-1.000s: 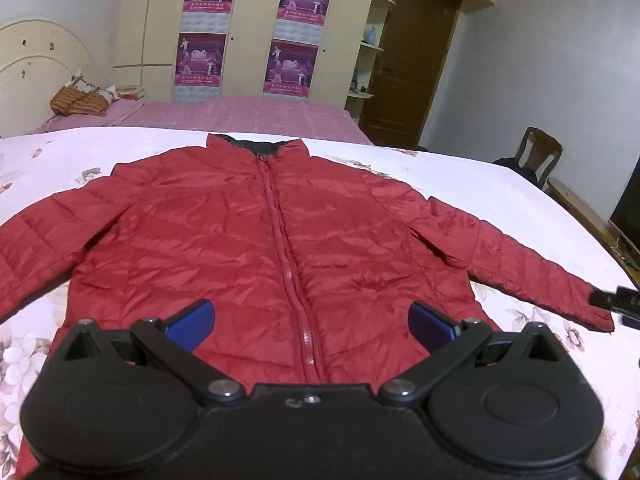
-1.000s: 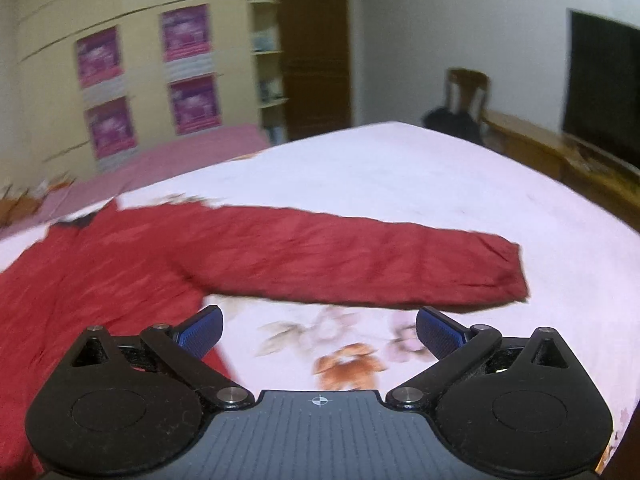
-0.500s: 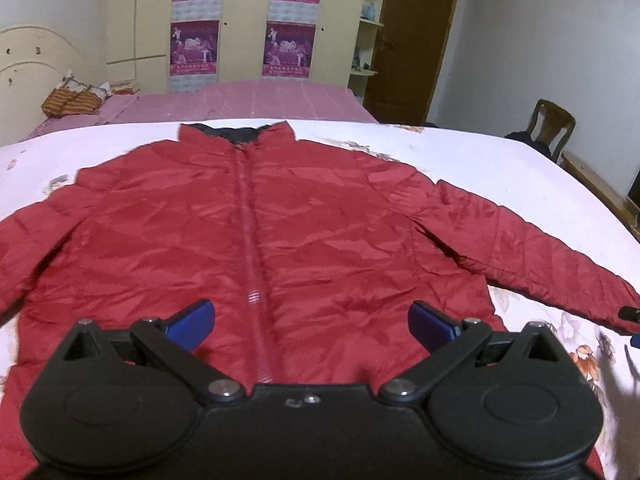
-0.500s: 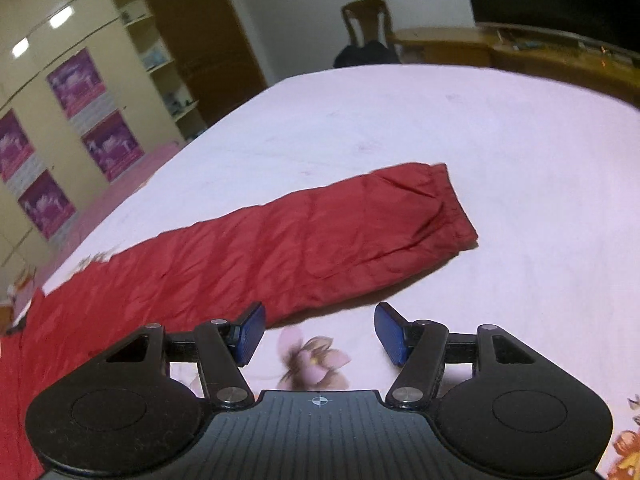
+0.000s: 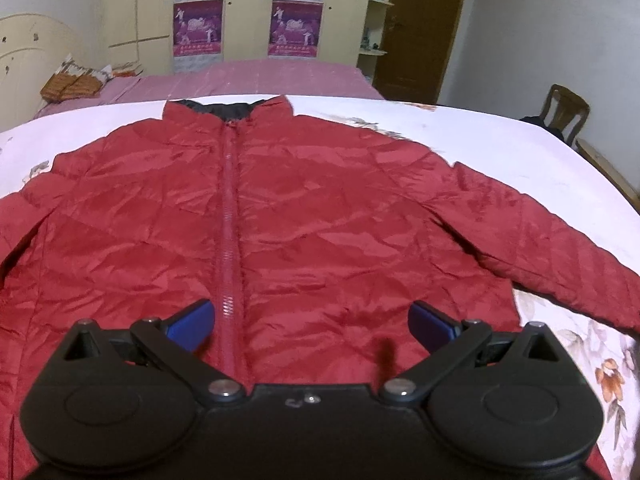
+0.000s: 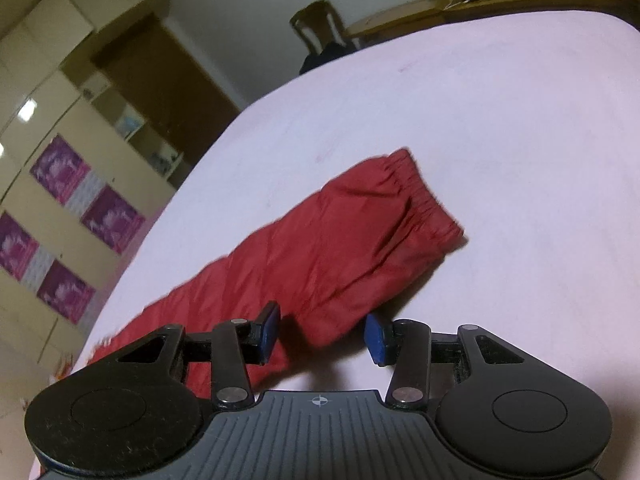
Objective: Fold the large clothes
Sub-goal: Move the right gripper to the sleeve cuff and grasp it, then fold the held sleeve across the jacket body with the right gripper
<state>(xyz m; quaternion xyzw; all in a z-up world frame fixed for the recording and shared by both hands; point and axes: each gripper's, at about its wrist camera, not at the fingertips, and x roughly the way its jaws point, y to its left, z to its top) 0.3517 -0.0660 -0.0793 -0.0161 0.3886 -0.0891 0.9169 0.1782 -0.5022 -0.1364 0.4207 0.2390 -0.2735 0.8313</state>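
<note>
- jacket, red and quilted, is lying flat and face up on a white bedsheet with a flower print, zipped closed, collar at the far side and hem nearest the left camera.
- its zipper is running straight down the front, from the dark-lined collar toward the left gripper.
- the left gripper is hovering over the lower front of the jacket with its blue pads standing wide apart; nothing is sitting between them and they are pressing on no cloth.
- the jacket's sleeve on the right side is stretching out across the sheet away from the body, its gathered cuff lying at the far end, flat on the sheet.
- the right gripper is sitting rolled to one side at the near edge of that sleeve, its jaws closing and about half open; a fold of the sleeve's edge is lying between the pads, yet they are not pressing on it.
- a pink bed is standing beyond the white sheet, with a cream wardrobe carrying purple posters behind it.
- a brown door and a wooden chair are standing toward the right of the room.
</note>
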